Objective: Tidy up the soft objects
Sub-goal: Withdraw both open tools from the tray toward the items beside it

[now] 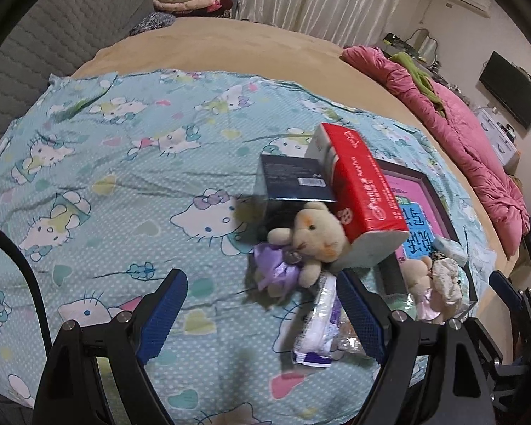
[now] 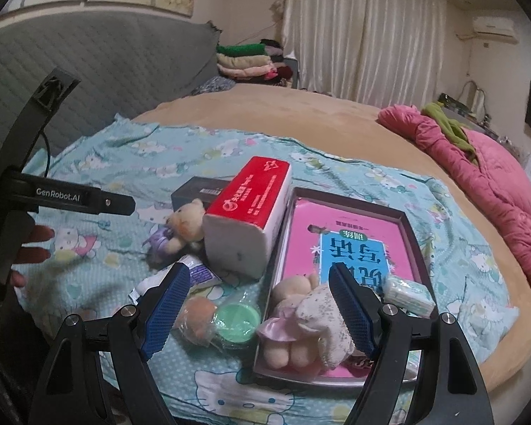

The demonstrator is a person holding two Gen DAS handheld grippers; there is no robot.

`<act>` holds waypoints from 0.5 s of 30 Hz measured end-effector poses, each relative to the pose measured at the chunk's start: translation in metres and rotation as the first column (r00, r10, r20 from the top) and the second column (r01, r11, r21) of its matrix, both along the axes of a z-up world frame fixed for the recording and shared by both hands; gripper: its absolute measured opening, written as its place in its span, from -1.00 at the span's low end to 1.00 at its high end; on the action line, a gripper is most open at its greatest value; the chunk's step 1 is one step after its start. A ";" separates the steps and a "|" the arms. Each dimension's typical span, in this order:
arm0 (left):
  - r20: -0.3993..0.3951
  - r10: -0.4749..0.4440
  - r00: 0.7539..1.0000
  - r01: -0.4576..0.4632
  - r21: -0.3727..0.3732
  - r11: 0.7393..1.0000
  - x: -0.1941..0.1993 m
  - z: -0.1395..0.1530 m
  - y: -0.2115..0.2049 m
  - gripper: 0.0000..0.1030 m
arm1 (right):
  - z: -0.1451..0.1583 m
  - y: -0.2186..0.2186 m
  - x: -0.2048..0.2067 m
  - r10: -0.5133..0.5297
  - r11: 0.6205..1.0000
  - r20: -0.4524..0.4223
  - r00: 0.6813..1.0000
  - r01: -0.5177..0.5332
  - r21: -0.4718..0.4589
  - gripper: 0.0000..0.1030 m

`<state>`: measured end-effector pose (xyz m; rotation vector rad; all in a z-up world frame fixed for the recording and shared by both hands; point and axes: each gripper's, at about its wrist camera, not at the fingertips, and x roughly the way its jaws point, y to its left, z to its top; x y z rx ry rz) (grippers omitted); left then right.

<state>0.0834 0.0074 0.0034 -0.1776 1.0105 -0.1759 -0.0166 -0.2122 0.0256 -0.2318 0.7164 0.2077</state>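
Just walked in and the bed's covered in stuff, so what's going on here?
A person is sorting soft things on the cat-print sheet with a two-finger tool in each hand. Both tools are open and hold nothing. The left tool hangs over a tissue pack, just below the purple-dress bear. The right tool hangs over the pink-dress bear, which lies in the tray. The red tissue block and a dark box sit beside them.

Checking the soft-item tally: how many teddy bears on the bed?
2. One bear in a purple dress lies on the sheet, left of the red tissue pack. One bear in a pink dress lies in the tray. Others may be hidden.
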 end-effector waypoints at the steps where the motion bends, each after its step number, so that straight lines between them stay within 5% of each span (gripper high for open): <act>1: -0.007 -0.002 1.000 0.002 -0.001 1.000 0.001 -0.002 0.000 0.67 | -0.001 0.001 0.000 0.004 1.000 -0.003 1.000 -0.004 -0.001 0.59; 15: -0.047 -0.056 0.997 0.056 0.000 0.998 0.005 -0.030 -0.008 0.67 | -0.029 0.036 -0.005 0.177 0.976 -0.101 0.979 -0.188 -0.109 0.59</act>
